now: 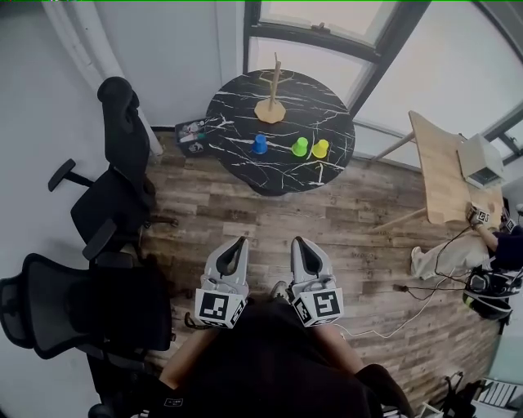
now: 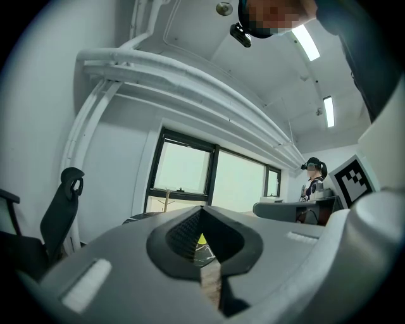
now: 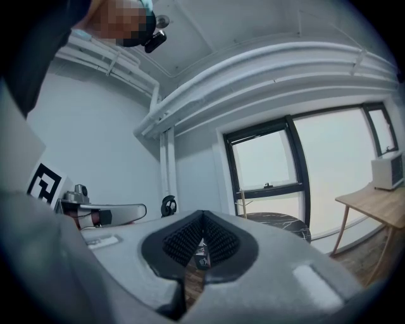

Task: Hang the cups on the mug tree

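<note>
left gripper (image 1: 239,242) and right gripper (image 1: 299,242) are clenched on nothing, side by side above the wood floor (image 1: 245,204), well apart from the black counter (image 1: 233,106). there a blue cup (image 1: 260,144), green cup (image 1: 301,147) and yellow cup (image 1: 320,148) stand near the mug tree (image 1: 271,96). black office chairs (image 1: 114,188) crowd the left.

An office: swivel chairs (image 1: 106,204), desk (image 1: 445,167), big windows (image 1: 327,24).

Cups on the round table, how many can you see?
3, in a row in front of the mug tree: a blue cup at left, a green cup in the middle, a yellow cup close beside it at right. None seems hidden.
</note>
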Demonstrator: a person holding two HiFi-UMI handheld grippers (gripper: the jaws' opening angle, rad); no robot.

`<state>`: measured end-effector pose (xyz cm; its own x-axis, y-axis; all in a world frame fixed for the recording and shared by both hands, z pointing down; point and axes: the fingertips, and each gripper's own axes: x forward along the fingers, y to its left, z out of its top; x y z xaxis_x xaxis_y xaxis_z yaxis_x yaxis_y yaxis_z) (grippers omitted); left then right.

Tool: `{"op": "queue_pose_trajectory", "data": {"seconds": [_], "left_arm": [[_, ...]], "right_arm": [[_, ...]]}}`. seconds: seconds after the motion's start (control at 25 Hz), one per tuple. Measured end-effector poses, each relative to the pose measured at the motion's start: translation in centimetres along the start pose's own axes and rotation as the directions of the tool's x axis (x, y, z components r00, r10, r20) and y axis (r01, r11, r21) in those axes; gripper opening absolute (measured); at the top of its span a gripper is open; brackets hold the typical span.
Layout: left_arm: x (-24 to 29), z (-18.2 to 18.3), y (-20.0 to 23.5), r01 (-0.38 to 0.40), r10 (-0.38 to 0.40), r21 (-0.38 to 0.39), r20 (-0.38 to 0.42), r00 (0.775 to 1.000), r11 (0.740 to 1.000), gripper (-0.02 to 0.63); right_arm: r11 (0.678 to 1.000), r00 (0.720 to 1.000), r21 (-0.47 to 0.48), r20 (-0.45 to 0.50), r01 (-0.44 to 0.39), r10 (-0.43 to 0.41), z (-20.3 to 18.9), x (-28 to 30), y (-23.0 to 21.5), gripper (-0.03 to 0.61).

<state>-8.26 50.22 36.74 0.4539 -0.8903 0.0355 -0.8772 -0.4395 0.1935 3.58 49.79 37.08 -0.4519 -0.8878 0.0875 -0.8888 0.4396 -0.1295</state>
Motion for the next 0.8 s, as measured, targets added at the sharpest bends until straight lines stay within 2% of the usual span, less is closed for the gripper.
{"op": "queue_pose_trajectory", "data": {"seconds": [0.4, 0.8], "left_arm": [[-1.4, -1.1, 3.0, 0.054, -0.054, 0.002, -0.018, 0.998, 0.999, -0.005], [2.2, -1.8, 5.0, 0.046, -0.046, -0.007, -0.044, 0.998, 0.999, -0.005]], "right_arm": [[0.998, 0.998, -0.001, 0.022, 0.056, -0.056, -0.1, 2.0, 2.9, -0.005], [0.998, 0.998, 0.009, -0.004, 0.068, -0.068, -1.0, 5.6, 0.6, -0.005]]}}
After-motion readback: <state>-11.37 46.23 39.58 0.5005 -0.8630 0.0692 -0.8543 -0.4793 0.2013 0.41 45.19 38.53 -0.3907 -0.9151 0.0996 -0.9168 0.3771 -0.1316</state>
